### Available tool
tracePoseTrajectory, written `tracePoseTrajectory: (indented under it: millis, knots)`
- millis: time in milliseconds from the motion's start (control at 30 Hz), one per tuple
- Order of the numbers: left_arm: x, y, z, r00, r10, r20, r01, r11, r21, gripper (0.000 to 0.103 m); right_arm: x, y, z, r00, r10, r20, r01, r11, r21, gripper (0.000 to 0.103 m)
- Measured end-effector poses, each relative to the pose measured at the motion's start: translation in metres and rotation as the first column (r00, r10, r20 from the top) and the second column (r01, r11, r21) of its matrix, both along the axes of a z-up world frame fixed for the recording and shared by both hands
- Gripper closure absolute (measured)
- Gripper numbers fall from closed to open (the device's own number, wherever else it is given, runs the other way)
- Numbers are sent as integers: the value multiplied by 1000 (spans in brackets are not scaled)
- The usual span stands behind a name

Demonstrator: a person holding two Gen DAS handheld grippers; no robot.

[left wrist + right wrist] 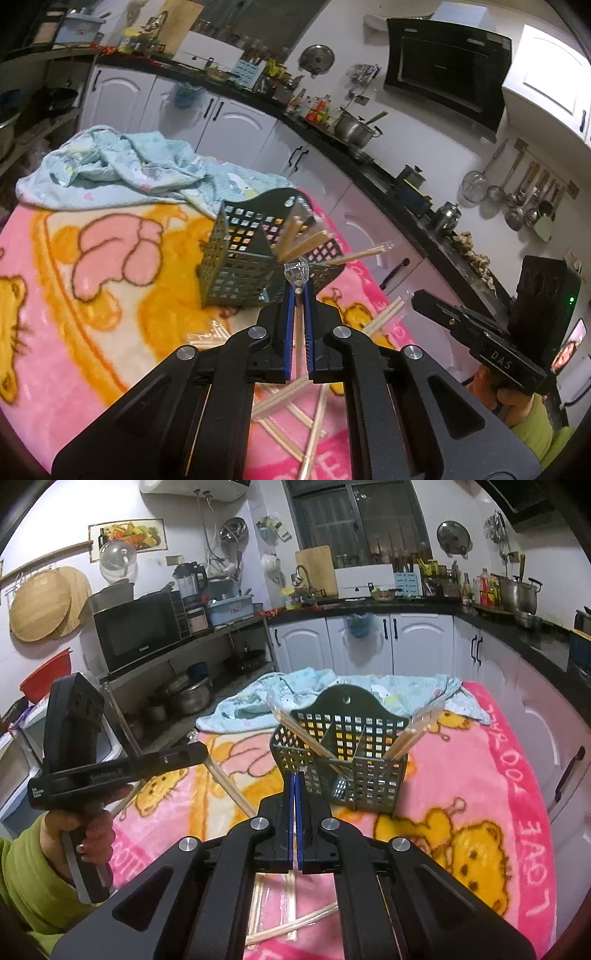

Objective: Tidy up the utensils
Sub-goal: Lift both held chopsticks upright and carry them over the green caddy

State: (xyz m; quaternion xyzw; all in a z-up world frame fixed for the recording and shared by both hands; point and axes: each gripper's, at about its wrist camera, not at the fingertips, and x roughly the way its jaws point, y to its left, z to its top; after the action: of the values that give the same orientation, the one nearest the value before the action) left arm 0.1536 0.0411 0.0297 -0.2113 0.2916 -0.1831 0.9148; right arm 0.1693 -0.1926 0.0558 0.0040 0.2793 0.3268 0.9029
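Both tongs were black with blue pads. Left tongs were clamped on a wrapped pair of chopsticks, whose clear wrapper tip poked out past the pads while the wooden sticks ran back between the jaws. Right tongs were pressed together; whether anything thin sat between the pads could not be told.

Readable writing was sparse. The body of the right-hand tool carried white letters "DAS" where it showed in the left wrist view. The pink blanket covering the tabletop bore, upside down along its darker pink border, the words "LOVE YOU" and more letters too curved to read. The microwave had a small brand mark too fine to make out.

A dark green grid-walled utensil holder, with a hanging tab at the back and dividers inside, stood on the blanket just beyond the tips of both tongs. Pale wooden chopsticks in clear sleeves leaned out of its left compartment and its right compartment. More wrapped pairs lay scattered on the blanket beneath and near the left tongs, crossing one another, and others lay below the right tongs. A light blue cloth was crumpled behind the holder. A hand in a green sleeve gripped the left tool's handle.
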Motion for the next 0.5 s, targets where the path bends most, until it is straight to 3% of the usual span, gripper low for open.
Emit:
tracePoseTrajectory:
  millis: [500]
  knots:
    - [-8, -23, 25, 997, -49, 60, 47, 999, 25, 101, -12, -15, 21, 997, -31, 64, 29, 999, 27, 102]
